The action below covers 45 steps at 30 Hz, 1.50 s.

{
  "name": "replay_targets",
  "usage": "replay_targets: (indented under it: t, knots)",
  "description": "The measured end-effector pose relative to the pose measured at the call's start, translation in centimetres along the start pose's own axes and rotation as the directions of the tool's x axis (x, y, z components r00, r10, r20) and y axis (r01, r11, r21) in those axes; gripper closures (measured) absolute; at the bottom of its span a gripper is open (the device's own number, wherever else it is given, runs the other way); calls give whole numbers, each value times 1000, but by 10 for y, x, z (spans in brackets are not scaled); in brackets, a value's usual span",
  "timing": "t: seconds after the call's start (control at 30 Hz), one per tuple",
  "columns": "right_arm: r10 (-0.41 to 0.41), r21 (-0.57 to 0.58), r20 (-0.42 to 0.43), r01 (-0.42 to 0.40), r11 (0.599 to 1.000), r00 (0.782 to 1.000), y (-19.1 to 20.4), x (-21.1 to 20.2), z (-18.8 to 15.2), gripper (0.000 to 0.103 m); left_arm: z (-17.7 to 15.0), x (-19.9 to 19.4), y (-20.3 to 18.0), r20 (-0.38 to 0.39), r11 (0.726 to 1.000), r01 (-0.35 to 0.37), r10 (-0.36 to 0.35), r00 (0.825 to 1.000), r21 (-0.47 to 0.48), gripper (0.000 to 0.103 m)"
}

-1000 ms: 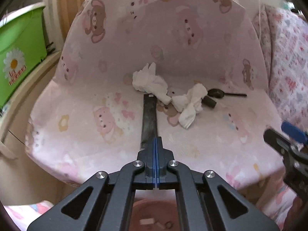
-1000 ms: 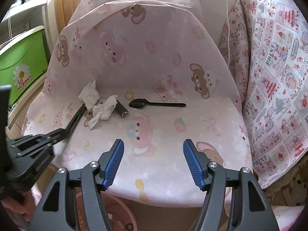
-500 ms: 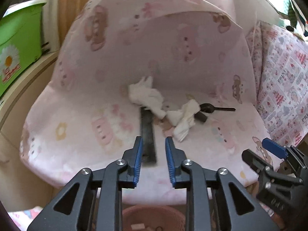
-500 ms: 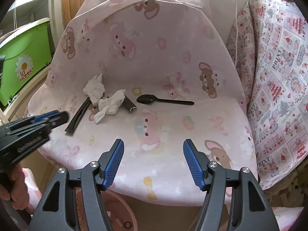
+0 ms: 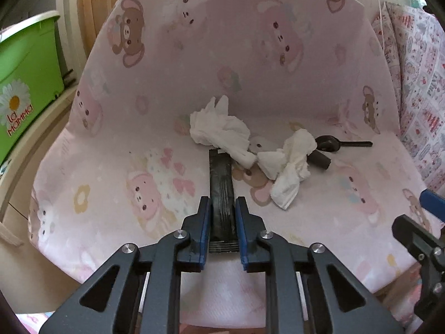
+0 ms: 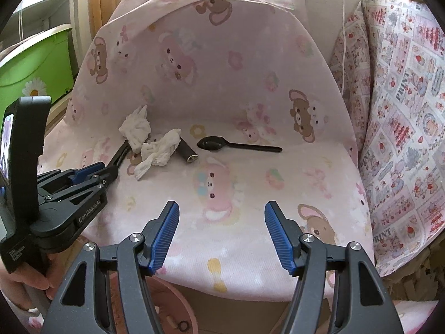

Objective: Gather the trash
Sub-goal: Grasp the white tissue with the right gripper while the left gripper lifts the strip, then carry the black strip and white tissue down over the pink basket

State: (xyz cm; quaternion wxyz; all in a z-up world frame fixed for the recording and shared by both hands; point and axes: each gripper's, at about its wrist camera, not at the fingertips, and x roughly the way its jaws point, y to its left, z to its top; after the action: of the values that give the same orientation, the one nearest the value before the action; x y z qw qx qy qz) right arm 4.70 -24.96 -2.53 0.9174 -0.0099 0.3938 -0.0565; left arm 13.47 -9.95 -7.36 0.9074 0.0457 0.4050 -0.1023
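Tongs, left, closing round black wrapper strip, right tongs wide apart

A chair draped in pink cloth printed with bears carries the litter. On its seat lie a flat black strip, two crumpled white tissues touching each other, a short dark tube beside them, and a black plastic spoon further right.
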Motion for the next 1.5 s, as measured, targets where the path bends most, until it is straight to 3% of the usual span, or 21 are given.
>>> replay_targets:
  t: [0.17, 0.3, 0.47, 0.63, 0.7, 0.83, 1.0, 1.13, 1.17, 1.27, 1.43, 1.5]
  knots:
    - [12, 10, 16, -12, 1000, 1000, -1, -3, 2, 37, 0, -15, 9, -24, 997, 47, -49, 999, -60, 88]
    - [57, 40, 46, -59, 997, 997, -2, -8, 4, 37, 0, -39, 22, 8, 994, 61, -61, 998, -88, 88]
    - [123, 100, 89, -132, 986, 988, 3, -6, 11, 37, -2, -69, 38, 92, 995, -6, 16, 996, -102, 88]
    - [291, 154, 45, -294, 943, 956, 15, 15, 27, 37, 1, -80, 57, 112, 988, -6, 24, 993, -155, 87]
    - [304, 189, 42, -306, 933, 952, 15, 21, 31, 38, 1, -82, 63, 117, 987, -13, 33, 993, -163, 87]
    - [295, 229, -1, -287, 930, 955, 22, 44, 39, 56, -1, -83, 67, 119, 986, -30, 50, 992, -165, 87]
    - [312, 263, -27, -294, 919, 950, 33, 68, 44, 62, -3, -78, 68, 108, 987, -44, 61, 992, -157, 87]
    - [319, 309, -36, -293, 905, 947, 37, 85, 46, 73, -2, -79, 72, 105, 984, -36, 55, 993, -173, 87]
    - [309, 312, -37, -283, 907, 950, 38, 89, 47, 80, -2, -80, 73, 104, 984, -32, 52, 993, -178, 87]
    - [256, 319, -39, -230, 919, 966, 41, 99, 48, 86, -2, -82, 76, 107, 982, -26, 47, 993, -189, 87]
    - [294, 343, -30, -266, 901, 955, 40, 101, 51, 100, -5, -84, 82, 104, 978, -18, 41, 994, -206, 87]
    - [299, 348, -17, -275, 896, 954, 40, 96, 51, 100, -5, -86, 84, 103, 977, -19, 41, 994, -210, 87]
